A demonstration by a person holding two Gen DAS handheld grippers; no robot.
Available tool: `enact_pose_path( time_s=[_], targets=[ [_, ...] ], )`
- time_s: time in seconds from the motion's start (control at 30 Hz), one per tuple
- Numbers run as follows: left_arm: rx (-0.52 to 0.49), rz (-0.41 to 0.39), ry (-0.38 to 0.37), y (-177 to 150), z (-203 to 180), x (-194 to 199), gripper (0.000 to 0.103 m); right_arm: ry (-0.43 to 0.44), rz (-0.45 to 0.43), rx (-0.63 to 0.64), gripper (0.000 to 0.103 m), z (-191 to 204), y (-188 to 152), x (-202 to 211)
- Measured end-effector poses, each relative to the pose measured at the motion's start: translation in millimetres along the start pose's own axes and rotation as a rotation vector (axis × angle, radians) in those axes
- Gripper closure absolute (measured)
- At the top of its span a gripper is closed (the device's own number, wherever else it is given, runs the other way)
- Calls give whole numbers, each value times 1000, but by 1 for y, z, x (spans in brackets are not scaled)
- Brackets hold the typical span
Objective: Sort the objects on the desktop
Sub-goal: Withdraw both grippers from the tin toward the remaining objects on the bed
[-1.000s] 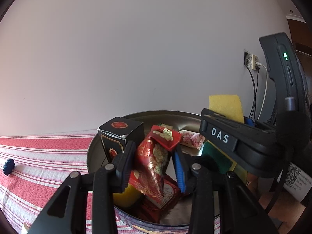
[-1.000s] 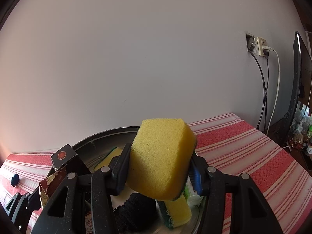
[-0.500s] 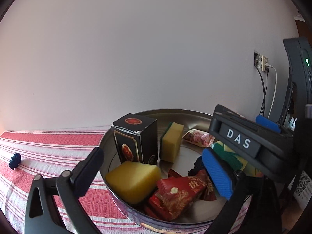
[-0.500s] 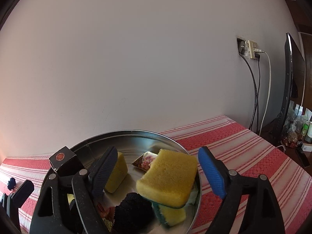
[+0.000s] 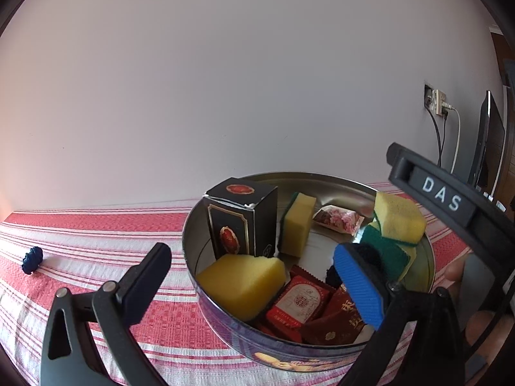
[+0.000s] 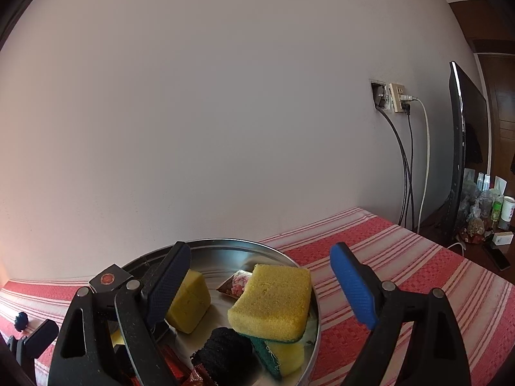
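Both two-finger grippers are shown spread wide and empty over a round silver metal tin [image 5: 206, 225] on a red-and-white striped cloth [image 5: 96, 228]; a second ago the left gripper [image 5: 254, 276] was clamped on a red foil snack packet [image 5: 338, 318] and the right gripper [image 6: 260, 276] on a plain yellow sponge block [image 6: 273, 299], and both have since been released. The packet is now seen lying among other red packets at the near side of the tin, and the sponge block resting on top of a green-backed yellow scouring sponge [image 6: 283, 350] against the tin's right wall. A black gold-trimmed carton [image 5: 241, 218] is seen upright at the tin's left, with a yellow sponge wedge [image 5: 241, 280] in front of it. This pair of drops is judged complete. One small dark blue knotted object [image 5: 32, 259] is left on the cloth well to the left of the tin, and is judged the likely next pick
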State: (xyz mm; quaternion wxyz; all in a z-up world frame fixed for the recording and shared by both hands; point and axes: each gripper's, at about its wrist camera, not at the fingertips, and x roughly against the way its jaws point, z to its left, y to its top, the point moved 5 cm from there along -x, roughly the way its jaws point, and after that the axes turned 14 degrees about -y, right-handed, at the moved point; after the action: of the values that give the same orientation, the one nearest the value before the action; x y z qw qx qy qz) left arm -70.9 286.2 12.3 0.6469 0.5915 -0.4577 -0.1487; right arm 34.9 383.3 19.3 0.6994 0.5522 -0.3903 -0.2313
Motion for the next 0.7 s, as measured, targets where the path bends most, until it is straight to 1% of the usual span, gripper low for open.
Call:
enact_pose_path(
  time_s=[0.1,0.2,0.4,0.5,0.7],
  targets=[
    [-29,0,24,-1,3,5,1,19,-29,-54,11,-6,4,6],
    [-51,-21,57,-1,9,13,1,43,-49,-88,10,-8,7,11],
    [-54,-50,95,-3,21,27,1,81,-85,-88,10,0,6,22],
    [-60,-81,113,-3,26,39,1,97,-97,-93,10,4,3,28],
    [-64,-94,129,-6,43,57,1,117,-111,-75,8,18,-6,42]
  ],
)
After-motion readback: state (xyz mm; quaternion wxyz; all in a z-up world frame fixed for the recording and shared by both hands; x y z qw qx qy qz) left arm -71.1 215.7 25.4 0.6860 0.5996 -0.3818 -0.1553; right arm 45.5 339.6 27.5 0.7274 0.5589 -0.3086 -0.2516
